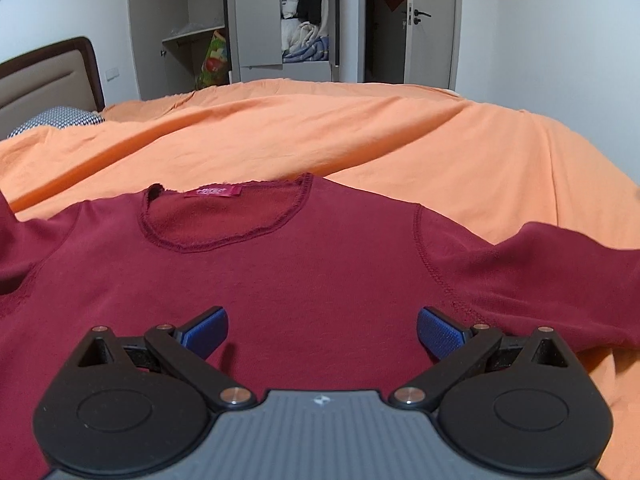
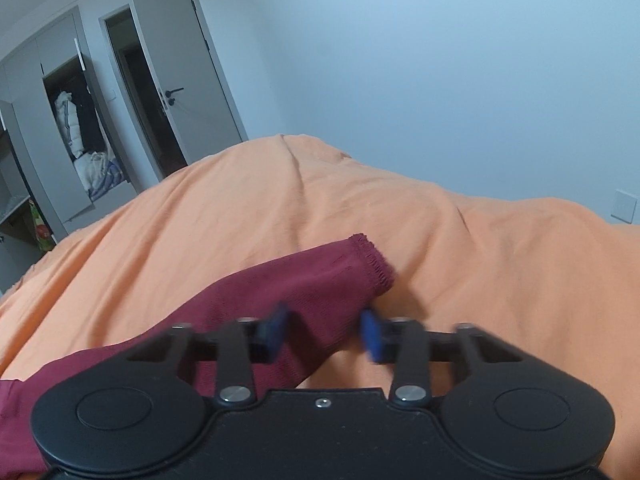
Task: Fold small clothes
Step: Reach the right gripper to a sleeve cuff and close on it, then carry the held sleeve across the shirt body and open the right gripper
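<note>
Across the lower half of the left wrist view, a dark red long-sleeved top lies spread flat on an orange bedcover, its scooped neckline and pink neck label toward the upper middle of the frame. The left gripper sits at the bottom centre above the chest of the top, its blue-padded fingers spread wide with nothing between them. One sleeve runs off to the right edge of the frame.

At the centre of the right wrist view, that sleeve lies on the bedcover with its stitched cuff pointing to the upper right. The right gripper is blurred; its blue fingers stand moderately apart on either side of the sleeve, near the cuff, and I cannot tell whether they touch the cloth.

Upper left in both views stand an open grey wardrobe with hanging coats and an open door.
</note>
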A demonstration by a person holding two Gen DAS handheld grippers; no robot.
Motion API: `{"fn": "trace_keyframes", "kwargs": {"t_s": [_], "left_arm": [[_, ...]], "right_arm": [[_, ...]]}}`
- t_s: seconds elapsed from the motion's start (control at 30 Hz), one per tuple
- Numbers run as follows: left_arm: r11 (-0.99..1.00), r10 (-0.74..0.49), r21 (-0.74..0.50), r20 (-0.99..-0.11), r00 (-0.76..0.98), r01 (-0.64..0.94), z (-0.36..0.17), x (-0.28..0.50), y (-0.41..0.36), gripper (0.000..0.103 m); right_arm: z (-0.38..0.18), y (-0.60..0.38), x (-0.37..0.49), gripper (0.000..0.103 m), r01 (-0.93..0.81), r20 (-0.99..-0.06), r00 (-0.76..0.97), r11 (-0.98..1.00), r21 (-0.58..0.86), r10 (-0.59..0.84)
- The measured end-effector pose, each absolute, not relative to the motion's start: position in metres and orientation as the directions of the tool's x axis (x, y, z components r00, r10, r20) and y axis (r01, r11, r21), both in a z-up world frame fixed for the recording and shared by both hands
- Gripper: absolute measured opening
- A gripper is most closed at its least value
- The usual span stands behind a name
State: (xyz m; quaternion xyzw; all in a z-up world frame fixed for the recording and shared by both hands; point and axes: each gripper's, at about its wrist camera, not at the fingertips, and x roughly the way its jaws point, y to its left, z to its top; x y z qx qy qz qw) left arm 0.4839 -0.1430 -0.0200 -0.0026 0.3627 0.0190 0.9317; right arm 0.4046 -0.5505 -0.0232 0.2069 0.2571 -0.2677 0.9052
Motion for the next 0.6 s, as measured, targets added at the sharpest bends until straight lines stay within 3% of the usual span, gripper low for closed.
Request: {"fn": "trace_keyframes", "kwargs": {"t_s": [0.03, 0.07, 0.33, 0.47, 0.6], "left_arm": [[0.999, 0.031, 0.001, -0.677, 0.736, -0.041, -0.017, 0.482, -0.14, 0.103], [0.999, 0.029, -0.005, -0.676, 0.736, -0.045, -0.014, 0.481, -0.137, 0.103], [0.994, 0.033, -0.058, -0.669, 0.742, -0.097, 0.005, 0.459, -0.103, 0.103], [0.99, 0.035, -0.077, -0.675, 0.737, -0.117, 0.007, 0.449, -0.086, 0.103], [0.987, 0.027, -0.101, -0.673, 0.739, -0.128, 0.012, 0.439, -0.069, 0.103]], "right_arm": [[-0.022, -0.55, 0.404, 0.012, 0.59, -0.573, 0.726, 0.772, 0.237, -0.379], [-0.02, -0.552, 0.403, 0.006, 0.588, -0.567, 0.732, 0.771, 0.244, -0.379], [0.004, -0.552, 0.361, 0.005, 0.639, -0.524, 0.736, 0.696, 0.327, -0.429], [0.003, -0.552, 0.358, 0.005, 0.664, -0.564, 0.704, 0.684, 0.304, -0.432], [0.021, -0.532, 0.363, 0.005, 0.652, -0.521, 0.712, 0.719, 0.243, -0.47]]}}
